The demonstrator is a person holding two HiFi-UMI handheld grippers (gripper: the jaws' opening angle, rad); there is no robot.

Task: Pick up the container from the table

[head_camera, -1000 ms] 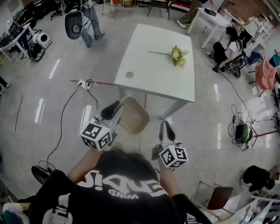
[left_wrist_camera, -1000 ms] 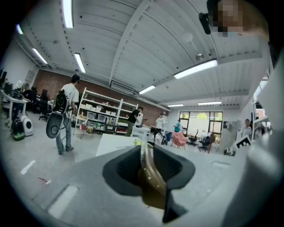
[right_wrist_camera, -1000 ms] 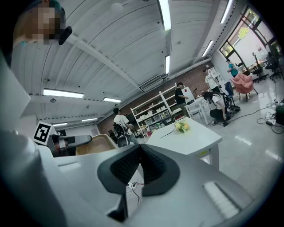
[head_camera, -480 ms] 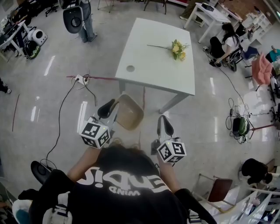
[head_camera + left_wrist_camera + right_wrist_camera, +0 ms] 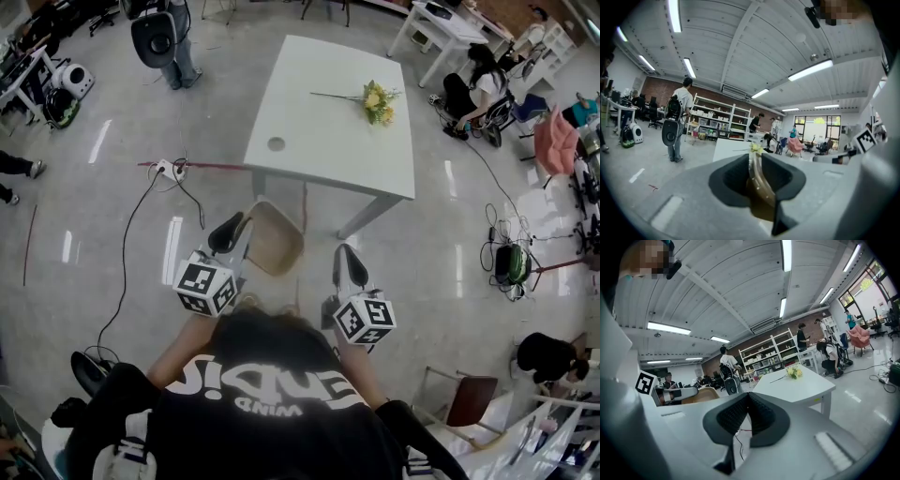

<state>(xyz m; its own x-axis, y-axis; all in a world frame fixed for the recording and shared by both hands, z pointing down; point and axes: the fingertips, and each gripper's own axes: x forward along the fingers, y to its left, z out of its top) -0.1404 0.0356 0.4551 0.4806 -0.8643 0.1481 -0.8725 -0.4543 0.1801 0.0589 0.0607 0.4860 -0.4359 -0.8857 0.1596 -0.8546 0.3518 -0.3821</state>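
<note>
A tan, bowl-like container hangs in the air over the floor, in front of the white table. My left gripper is shut on its left rim. In the left gripper view the rim stands edge-on, pinched between the dark pads of the left gripper. To the right my right gripper is shut with nothing in it; its pads meet at the tips. In the right gripper view the container shows to the left. A yellow flower lies on the table.
Cables and a power strip lie on the floor to the left. An office chair and a standing person are at the far left. Seated people and desks are at the far right, and a brown chair stands at the near right.
The left gripper has sunk a little with the container still in it. The right gripper has drifted slightly left. The head view has shifted a bit.
</note>
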